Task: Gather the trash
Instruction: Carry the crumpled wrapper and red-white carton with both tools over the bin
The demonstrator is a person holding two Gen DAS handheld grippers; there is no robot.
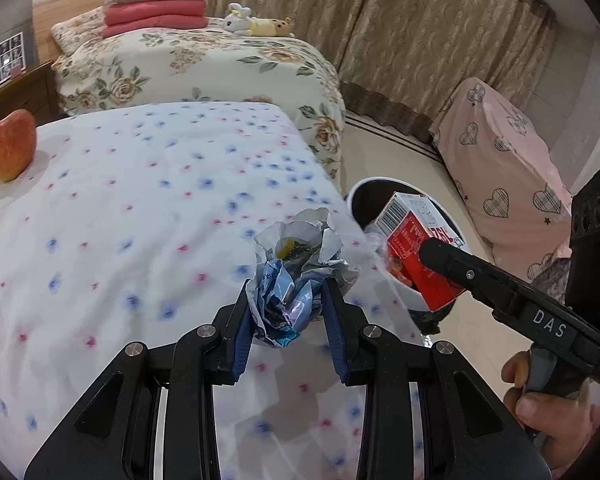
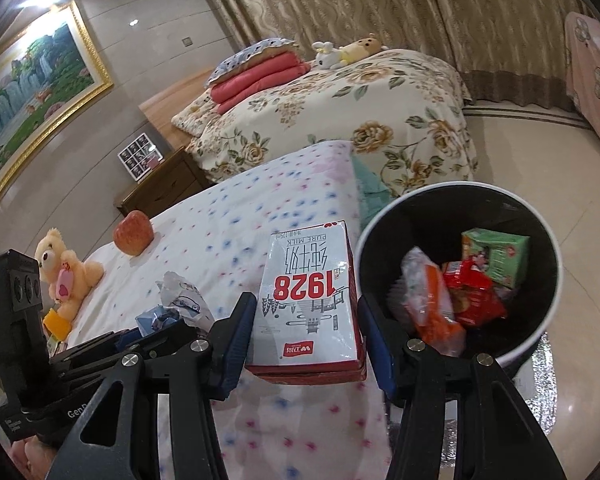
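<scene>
My left gripper is shut on a crumpled blue-and-white wrapper, held above the dotted bedspread near its right edge. My right gripper is shut on a red-and-white milk carton, which hangs beside the rim of the black trash bin. In the left wrist view the same carton sits over the bin, with the right gripper's finger across it. The bin holds several wrappers and a green box. The wrapper and left gripper show at left in the right wrist view.
An apple rests on the bedspread at the far left, and a teddy bear sits near it. A floral bed with red pillows lies behind. A pink heart-print cover drapes something right of the bin. Tiled floor surrounds the bin.
</scene>
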